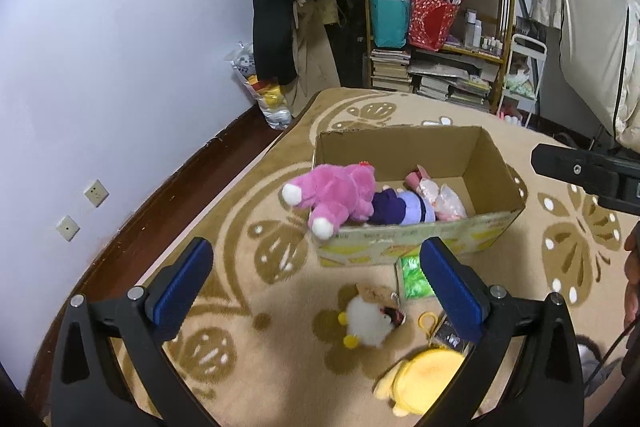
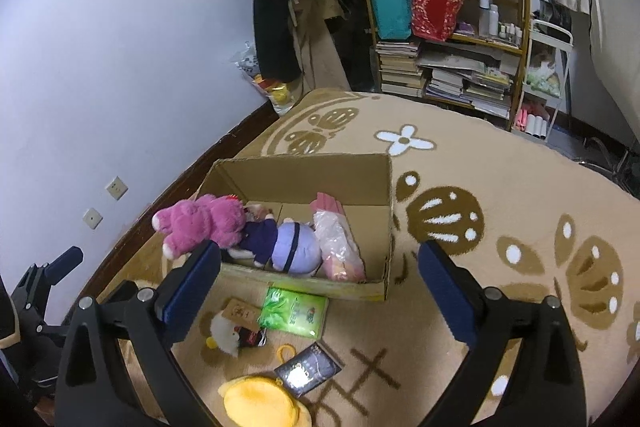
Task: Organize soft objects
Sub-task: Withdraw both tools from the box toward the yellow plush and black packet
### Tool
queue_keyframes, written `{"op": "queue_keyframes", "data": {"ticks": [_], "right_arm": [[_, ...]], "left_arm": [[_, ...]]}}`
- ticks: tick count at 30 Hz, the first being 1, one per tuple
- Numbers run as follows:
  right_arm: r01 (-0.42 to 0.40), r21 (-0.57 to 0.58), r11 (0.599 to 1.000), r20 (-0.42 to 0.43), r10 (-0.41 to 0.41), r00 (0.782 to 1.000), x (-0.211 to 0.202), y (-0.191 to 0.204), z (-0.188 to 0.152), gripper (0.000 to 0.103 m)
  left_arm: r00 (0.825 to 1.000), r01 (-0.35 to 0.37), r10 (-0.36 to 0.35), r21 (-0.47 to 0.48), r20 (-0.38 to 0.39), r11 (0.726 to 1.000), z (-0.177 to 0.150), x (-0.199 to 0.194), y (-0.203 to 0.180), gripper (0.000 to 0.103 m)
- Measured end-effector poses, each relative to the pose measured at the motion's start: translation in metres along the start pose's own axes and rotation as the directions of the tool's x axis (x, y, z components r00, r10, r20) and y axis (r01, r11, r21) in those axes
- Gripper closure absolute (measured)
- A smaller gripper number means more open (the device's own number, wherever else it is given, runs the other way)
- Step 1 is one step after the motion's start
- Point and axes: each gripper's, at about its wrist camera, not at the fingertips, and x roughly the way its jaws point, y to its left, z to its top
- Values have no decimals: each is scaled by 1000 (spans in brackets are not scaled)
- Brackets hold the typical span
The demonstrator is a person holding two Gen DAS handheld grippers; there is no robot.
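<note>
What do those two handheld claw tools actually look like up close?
Both look alike. The left gripper and right gripper each have two black plastic fingers with triangular cut-outs, silver pivot screws at the joints, and ribbed dark blue pads lining the inner faces.

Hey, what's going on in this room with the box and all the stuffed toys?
A person with a gripper in each hand is sorting soft toys into a cardboard box on the rug. A pink plush hangs over the box's edge, beside a purple doll and a pink bagged toy inside. Both the left gripper and right gripper are open and empty. A small white plush and a yellow plush remain on the rug.
</note>
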Motion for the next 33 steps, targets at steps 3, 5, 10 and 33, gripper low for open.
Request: {"op": "queue_keyframes", "data": {"ticks": [3, 5, 10, 33], "right_arm": [[3, -24, 1000, -9, -3, 1000, -4, 8, -7, 0], [13, -37, 999, -19, -14, 1000, -5, 11, -13, 0], [-11, -15, 1000, -61, 10, 998, -4, 11, -29, 0], [-52, 81, 995, -261, 71, 963, 55, -5, -95, 2]], "left_arm": [[1000, 10, -10, -7, -14, 1000, -6, -3, -1, 1], [999, 28, -29, -25, -33, 999, -13, -3, 0, 1], [993, 72, -77, -55, -92, 996, -29, 5, -4, 1], [946, 129, -118, 17, -301, 991, -79, 44, -41, 1]]}}
